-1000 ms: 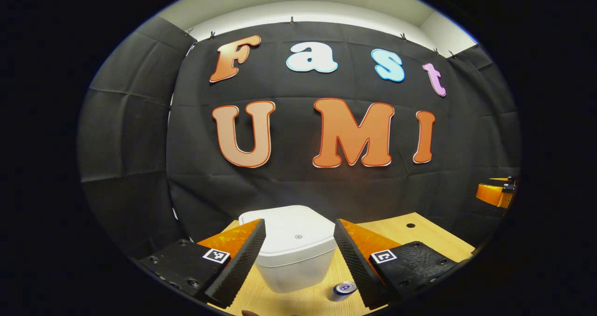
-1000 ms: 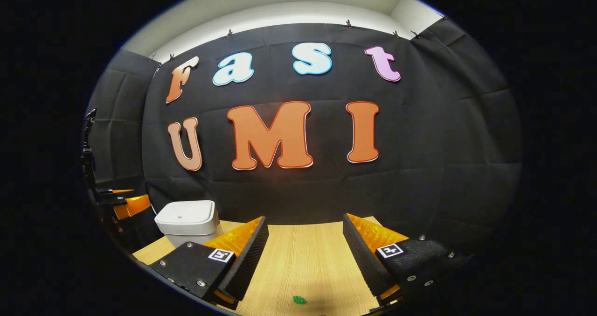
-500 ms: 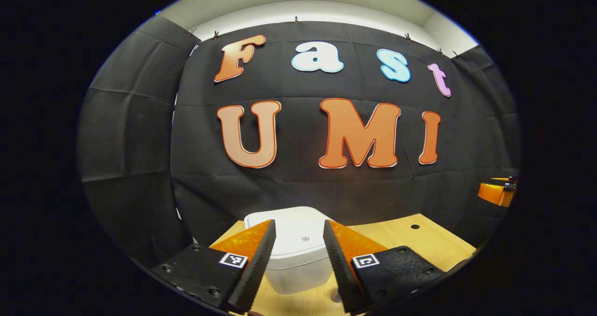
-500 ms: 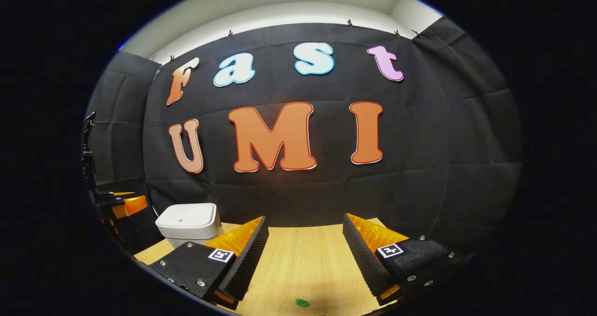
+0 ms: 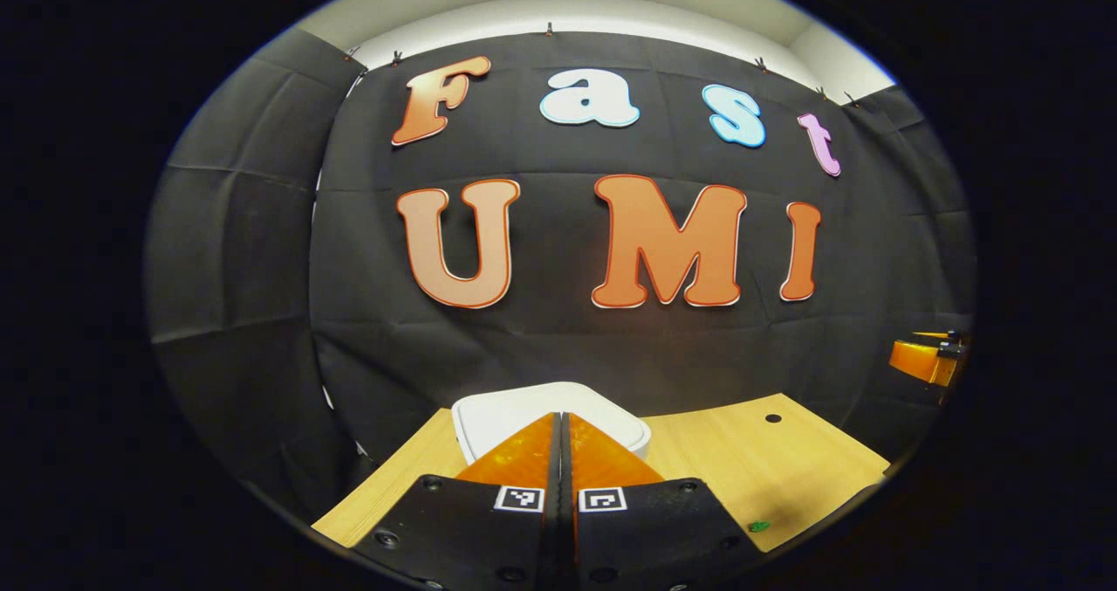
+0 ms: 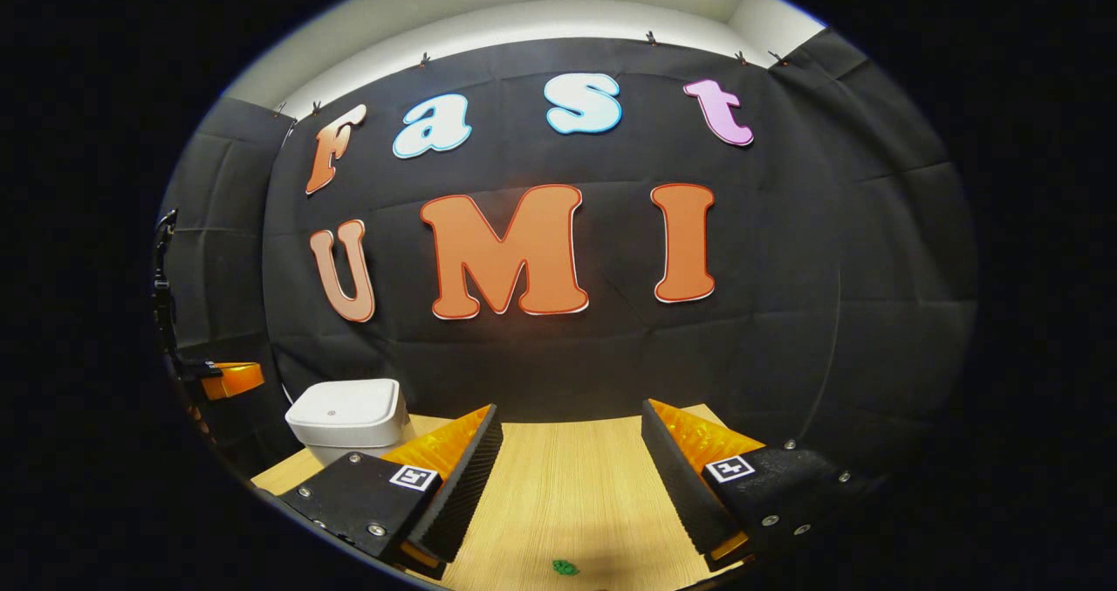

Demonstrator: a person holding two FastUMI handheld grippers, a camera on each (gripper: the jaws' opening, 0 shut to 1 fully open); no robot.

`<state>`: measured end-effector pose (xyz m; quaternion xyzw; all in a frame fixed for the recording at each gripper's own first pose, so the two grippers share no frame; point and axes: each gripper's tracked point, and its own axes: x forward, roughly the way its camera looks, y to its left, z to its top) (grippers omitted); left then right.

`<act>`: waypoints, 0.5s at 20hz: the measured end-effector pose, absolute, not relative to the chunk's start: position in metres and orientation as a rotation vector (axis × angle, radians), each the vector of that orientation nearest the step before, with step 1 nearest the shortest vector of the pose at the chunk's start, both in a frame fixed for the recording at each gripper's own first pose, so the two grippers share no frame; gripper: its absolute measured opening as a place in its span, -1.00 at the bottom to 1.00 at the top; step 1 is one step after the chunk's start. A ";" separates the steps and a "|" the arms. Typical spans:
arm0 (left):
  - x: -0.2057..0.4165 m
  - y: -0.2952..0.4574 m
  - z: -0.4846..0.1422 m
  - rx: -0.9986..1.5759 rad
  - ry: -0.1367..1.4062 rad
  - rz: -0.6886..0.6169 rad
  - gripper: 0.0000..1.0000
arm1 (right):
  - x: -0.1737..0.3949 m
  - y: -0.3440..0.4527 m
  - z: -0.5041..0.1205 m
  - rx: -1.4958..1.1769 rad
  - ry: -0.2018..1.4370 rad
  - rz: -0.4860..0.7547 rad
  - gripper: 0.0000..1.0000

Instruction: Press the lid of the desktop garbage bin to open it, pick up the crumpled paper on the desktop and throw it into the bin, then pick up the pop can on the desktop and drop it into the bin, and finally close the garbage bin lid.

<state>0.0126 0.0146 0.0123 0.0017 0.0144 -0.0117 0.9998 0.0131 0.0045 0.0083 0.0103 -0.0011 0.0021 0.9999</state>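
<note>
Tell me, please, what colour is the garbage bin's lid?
White; the lid shows best in the right gripper view.

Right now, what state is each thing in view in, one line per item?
Left gripper: shut on nothing, fingers together, in front of the bin.
Right gripper: open, above bare desktop.
Garbage bin: upright, lid closed.
Green scrap: lying loose on the desktop.

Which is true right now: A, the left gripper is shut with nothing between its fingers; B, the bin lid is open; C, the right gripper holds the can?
A: in the left gripper view the left gripper has its fingers pressed together, in front of the closed white bin.
</note>
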 end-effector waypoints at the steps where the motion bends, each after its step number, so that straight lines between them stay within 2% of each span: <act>1: 0.015 0.015 0.015 0.011 0.032 -0.027 -1.00 | 0.015 0.005 0.007 0.021 0.000 0.005 0.91; 5: 0.034 0.020 0.012 0.004 0.112 -0.042 -1.00 | 0.017 0.006 0.005 0.030 0.012 0.012 0.91; 6: 0.040 0.021 0.009 0.001 0.141 -0.048 -1.00 | 0.017 0.007 0.004 0.028 0.017 0.013 1.00; 7: 0.046 0.022 0.006 -0.002 0.168 -0.053 -1.00 | 0.017 0.006 0.003 0.026 0.019 0.013 0.91; 9: 0.056 0.025 0.001 -0.001 0.216 -0.059 -1.00 | 0.017 0.003 0.002 0.022 0.023 0.011 0.91; 10: 0.064 0.029 0.000 0.004 0.225 -0.058 -1.00 | 0.018 0.001 0.001 0.024 0.025 0.006 1.00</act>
